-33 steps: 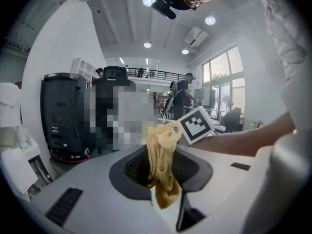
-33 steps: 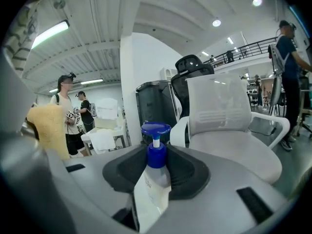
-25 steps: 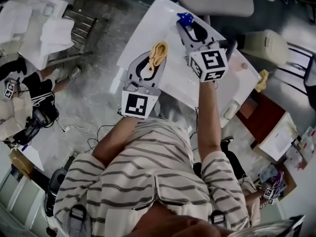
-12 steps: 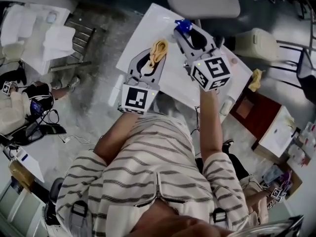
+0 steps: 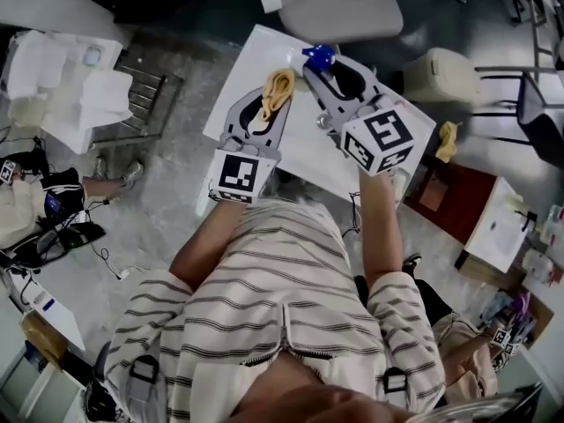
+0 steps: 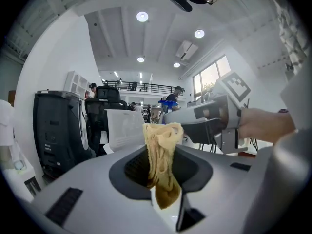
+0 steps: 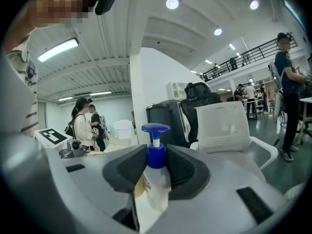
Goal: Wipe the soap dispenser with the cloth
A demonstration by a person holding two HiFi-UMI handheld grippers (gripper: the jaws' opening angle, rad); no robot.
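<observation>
A standing person in a striped shirt holds both tools level above a white desk (image 5: 308,144). The right gripper (image 7: 155,167) has its jaws closed partway round the soap dispenser (image 7: 157,182), clamping it at the shoulder just under the collar. The left gripper (image 6: 163,145) has its jaws pinched tight on a bunched yellow cloth (image 6: 165,169). The bottle stands upright in the grip and is lifted clear of the desk, probably so that the cloth can reach its sides and base without the surface getting in the way, while one hand steadies it against the rubbing. The cloth is caught through its middle, with a crumpled tuft poking out past the jaw tips and a tail hanging down behind. That tuft looks meant to serve as the wiping pad. From the head view the two tools sit side by side with a gap between them and cloth and bottle are not touching, so the wipe itself appears not yet begun. The dispenser has a bright blue pump head (image 7: 155,128) on a white stem, a blue collar and a pale, translucent body. A printed label shows partly on the side facing the left jaw, with a yellowish tint behind it. Whether that tint is soap or part of the label cannot be told.
</observation>
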